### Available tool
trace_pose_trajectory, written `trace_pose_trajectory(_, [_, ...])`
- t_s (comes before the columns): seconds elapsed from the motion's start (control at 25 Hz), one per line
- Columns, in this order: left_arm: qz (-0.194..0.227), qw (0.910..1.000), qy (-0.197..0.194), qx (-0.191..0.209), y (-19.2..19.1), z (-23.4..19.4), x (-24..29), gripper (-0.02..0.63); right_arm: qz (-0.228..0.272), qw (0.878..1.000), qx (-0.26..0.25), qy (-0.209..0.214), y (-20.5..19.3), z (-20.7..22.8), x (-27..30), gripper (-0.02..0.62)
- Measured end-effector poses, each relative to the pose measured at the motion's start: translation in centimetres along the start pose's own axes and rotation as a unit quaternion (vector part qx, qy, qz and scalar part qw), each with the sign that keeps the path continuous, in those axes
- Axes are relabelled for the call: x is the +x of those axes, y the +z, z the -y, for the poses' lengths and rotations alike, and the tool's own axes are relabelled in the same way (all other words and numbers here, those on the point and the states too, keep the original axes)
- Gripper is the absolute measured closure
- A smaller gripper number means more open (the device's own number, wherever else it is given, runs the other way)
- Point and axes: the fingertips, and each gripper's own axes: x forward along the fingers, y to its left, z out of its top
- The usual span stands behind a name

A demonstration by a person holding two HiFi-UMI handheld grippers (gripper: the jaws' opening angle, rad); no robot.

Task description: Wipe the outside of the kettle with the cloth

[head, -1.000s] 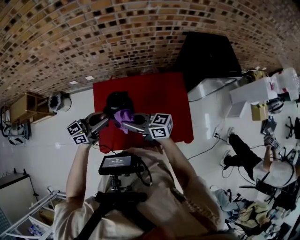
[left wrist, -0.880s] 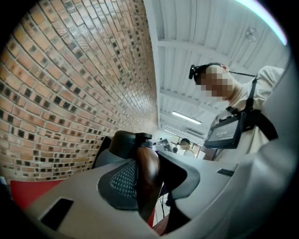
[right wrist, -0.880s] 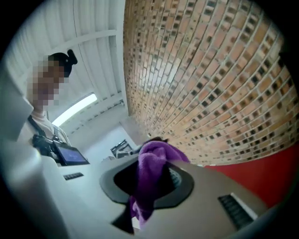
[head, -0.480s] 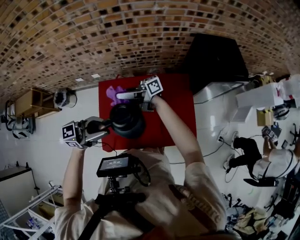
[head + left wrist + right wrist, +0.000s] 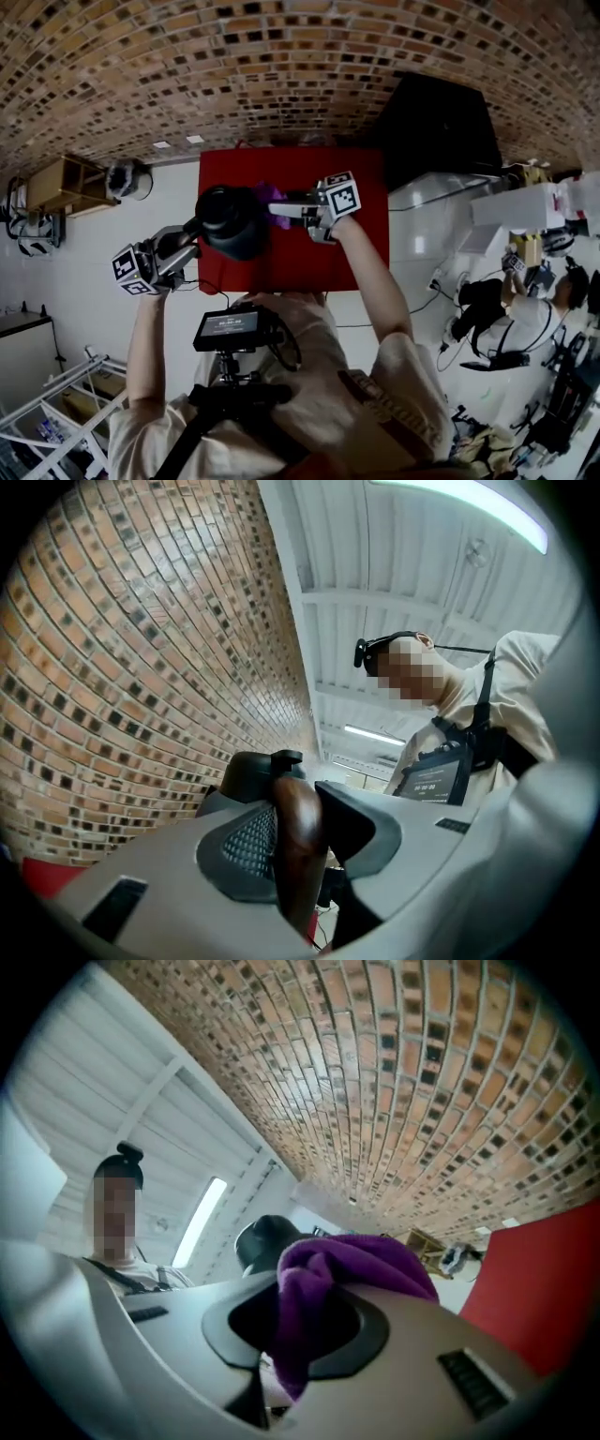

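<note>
A black kettle [image 5: 230, 221] hangs in the air above the red table [image 5: 356, 239]. My left gripper [image 5: 192, 236] is shut on its brown wooden handle [image 5: 298, 841], and the dark body [image 5: 255, 772] shows just past the jaws. My right gripper [image 5: 283, 201] is shut on a purple cloth [image 5: 269, 193]. The cloth lies at the kettle's far right side and seems to touch it. In the right gripper view the cloth [image 5: 349, 1267] bulges out between the jaws, with the kettle [image 5: 266, 1239] behind it.
A black cabinet [image 5: 436, 122] stands at the table's right rear. A wooden shelf [image 5: 54, 195] is at the left. Desks and a seated person [image 5: 539, 314] fill the right side. A small monitor [image 5: 230, 328] hangs on the wearer's chest.
The left gripper has lifted the kettle higher and leftward. The right gripper swung out over the table's far side with the cloth, then came to the kettle's right side.
</note>
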Motion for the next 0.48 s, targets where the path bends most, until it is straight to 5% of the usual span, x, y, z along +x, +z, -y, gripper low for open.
trace_pose_trajectory(0.24, [0.002,0.9979,0.064,-0.001,-0.3,-2.9,-0.1,0.487,0.018,0.994,-0.076,-0.074,-2.7,-2.9,2.6,0.518])
trace_pose_trajectory(0.48, [0.005,0.9952,0.098,-0.010,-1.0,-5.1,1.1,0.484,-0.083,0.971,-0.156,-0.162,-8.8,-2.0,10.5,0.518])
